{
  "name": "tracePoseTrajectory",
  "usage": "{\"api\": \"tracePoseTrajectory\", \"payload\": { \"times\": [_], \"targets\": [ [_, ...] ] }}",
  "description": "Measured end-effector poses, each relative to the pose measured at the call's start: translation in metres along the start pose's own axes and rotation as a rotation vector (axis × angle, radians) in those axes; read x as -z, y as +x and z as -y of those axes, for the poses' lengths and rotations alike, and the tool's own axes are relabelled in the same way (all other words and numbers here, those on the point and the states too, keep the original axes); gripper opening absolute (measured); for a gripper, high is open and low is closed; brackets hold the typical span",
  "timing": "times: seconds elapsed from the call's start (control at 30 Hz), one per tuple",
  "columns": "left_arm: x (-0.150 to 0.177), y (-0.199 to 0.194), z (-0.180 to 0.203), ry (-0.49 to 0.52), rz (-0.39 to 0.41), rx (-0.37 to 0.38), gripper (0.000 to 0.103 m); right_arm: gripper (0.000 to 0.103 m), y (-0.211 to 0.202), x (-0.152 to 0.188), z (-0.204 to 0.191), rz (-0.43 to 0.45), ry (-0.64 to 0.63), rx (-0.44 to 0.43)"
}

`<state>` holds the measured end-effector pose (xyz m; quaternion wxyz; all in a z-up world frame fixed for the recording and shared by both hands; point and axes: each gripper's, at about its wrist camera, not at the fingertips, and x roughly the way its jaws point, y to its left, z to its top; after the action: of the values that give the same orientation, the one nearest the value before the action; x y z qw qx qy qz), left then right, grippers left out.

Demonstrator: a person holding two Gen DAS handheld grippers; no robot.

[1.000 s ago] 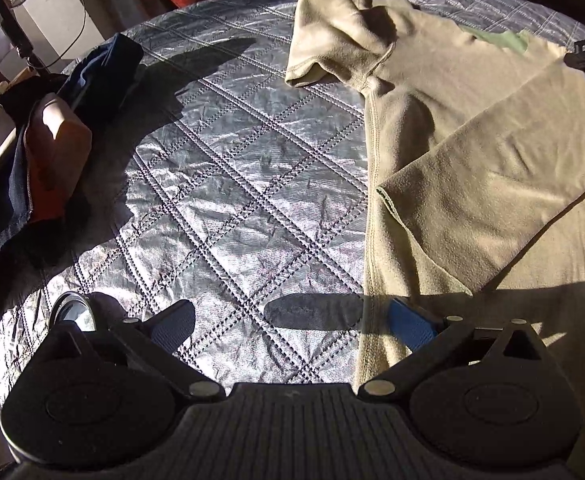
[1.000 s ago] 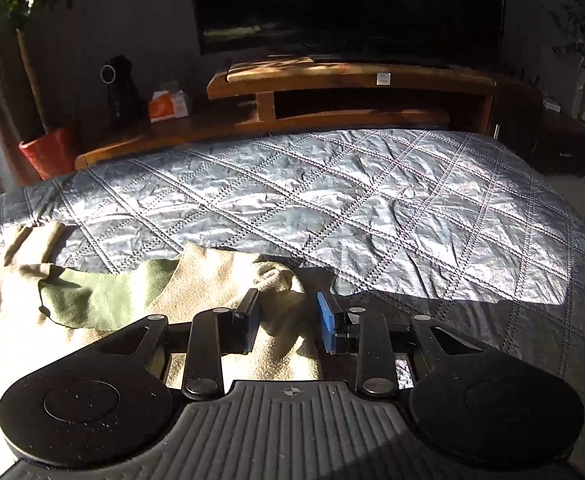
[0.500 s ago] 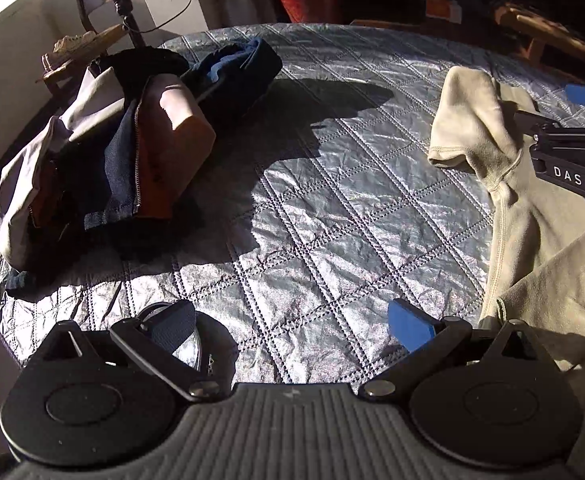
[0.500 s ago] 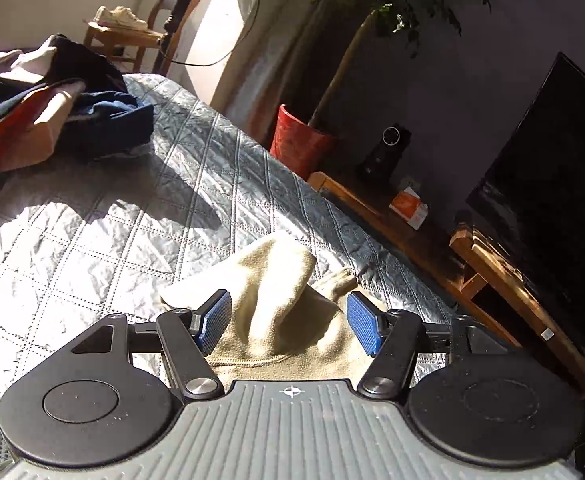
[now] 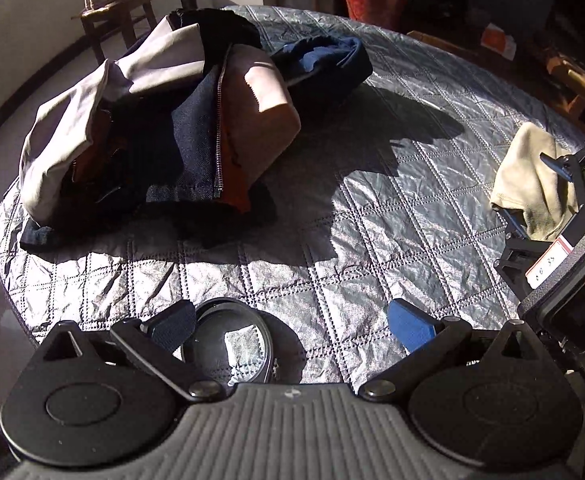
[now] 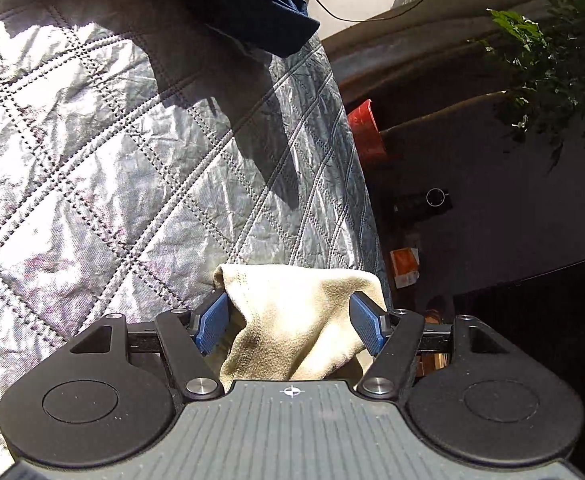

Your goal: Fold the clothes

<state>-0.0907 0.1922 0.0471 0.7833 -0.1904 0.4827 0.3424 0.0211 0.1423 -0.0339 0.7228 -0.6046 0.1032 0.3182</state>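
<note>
A quilted bedspread [image 5: 372, 216] with a crinkled, silvery sheen and diamond stitching covers the bed, lit by hard sunlight and crossed by deep shadows. At its far left corner lies a rumpled pile of clothes [image 5: 180, 120]: dark denim with a metal zipper, smooth pale grey and peach panels, a rust-orange lining and a navy knit piece. The cream fleece garment [image 6: 296, 320], soft and nappy, sits near the bed's edge as a bunched fold with a stitched hem. The right claw [image 6: 288, 326] stands wide, its ribbed blue pads on either side of that fold; the cloth brushes the pads, but they do not look clamped on it. The left claw [image 5: 292, 322] is spread fully wide over bare quilt and holds nothing, with a round dark lens-like disc [image 5: 228, 346] beside its left pad.
</note>
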Motion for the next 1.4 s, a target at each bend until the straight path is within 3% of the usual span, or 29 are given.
{"api": "tracePoseTrajectory", "payload": {
  "times": [0.07,0.13,0.17,0.23,0.37,0.43,0.5,0.6,0.67,0.73,0.77,0.9,1.03,1.13,1.17,1.23,1.4],
  "targets": [
    [0.000,0.001,-0.001,-0.001,-0.003,0.001,0.102,0.055,0.006,-0.004,0.007,-0.020,0.049,-0.021],
    [0.000,0.002,-0.003,-0.003,-0.011,0.003,0.102,0.016,0.007,-0.004,0.020,-0.027,0.169,-0.040],
    [0.000,0.002,-0.003,-0.004,-0.014,0.007,0.102,0.011,0.006,-0.001,0.032,-0.022,0.273,-0.048],
    [-0.001,0.002,-0.003,-0.005,-0.020,0.015,0.102,0.009,-0.008,0.022,0.069,0.003,0.642,-0.036],
    [0.000,0.001,-0.001,0.003,-0.023,0.026,0.102,0.007,-0.060,0.117,0.105,0.091,1.441,0.044],
    [0.001,0.001,0.001,0.007,-0.027,0.032,0.102,0.008,-0.089,0.172,0.085,0.078,1.807,0.094],
    [0.003,0.001,0.005,0.016,-0.034,0.041,0.102,0.008,-0.100,0.204,0.051,-0.033,1.960,0.038],
    [0.006,0.000,0.011,0.033,-0.036,0.048,0.102,0.019,-0.111,0.212,0.019,-0.160,1.839,-0.023],
    [0.009,0.000,0.015,0.047,-0.034,0.047,0.102,0.023,-0.124,0.207,0.022,-0.147,1.700,0.015],
    [0.010,0.001,0.018,0.056,-0.034,0.041,0.102,0.047,-0.138,0.203,0.026,-0.134,1.560,0.050],
    [0.011,0.002,0.019,0.056,-0.037,0.039,0.102,0.052,-0.141,0.199,0.030,-0.124,1.484,0.071],
    [0.011,0.004,0.019,0.048,-0.043,0.034,0.102,0.053,-0.119,0.171,0.073,-0.066,1.137,0.095],
    [0.011,0.003,0.022,0.047,-0.042,0.035,0.102,0.055,-0.077,0.125,0.088,-0.062,0.880,-0.049],
    [0.011,0.003,0.025,0.053,-0.042,0.037,0.102,0.065,-0.037,0.079,0.075,-0.105,0.644,-0.209],
    [0.012,0.004,0.025,0.054,-0.045,0.036,0.102,0.065,-0.027,0.067,0.066,-0.114,0.578,-0.227],
    [0.012,0.005,0.023,0.049,-0.052,0.038,0.102,0.062,-0.011,0.055,0.058,-0.130,0.528,-0.228],
    [0.010,0.006,0.019,0.036,-0.053,0.041,0.102,0.061,0.013,0.042,0.059,-0.110,0.620,-0.263]
  ]
}}
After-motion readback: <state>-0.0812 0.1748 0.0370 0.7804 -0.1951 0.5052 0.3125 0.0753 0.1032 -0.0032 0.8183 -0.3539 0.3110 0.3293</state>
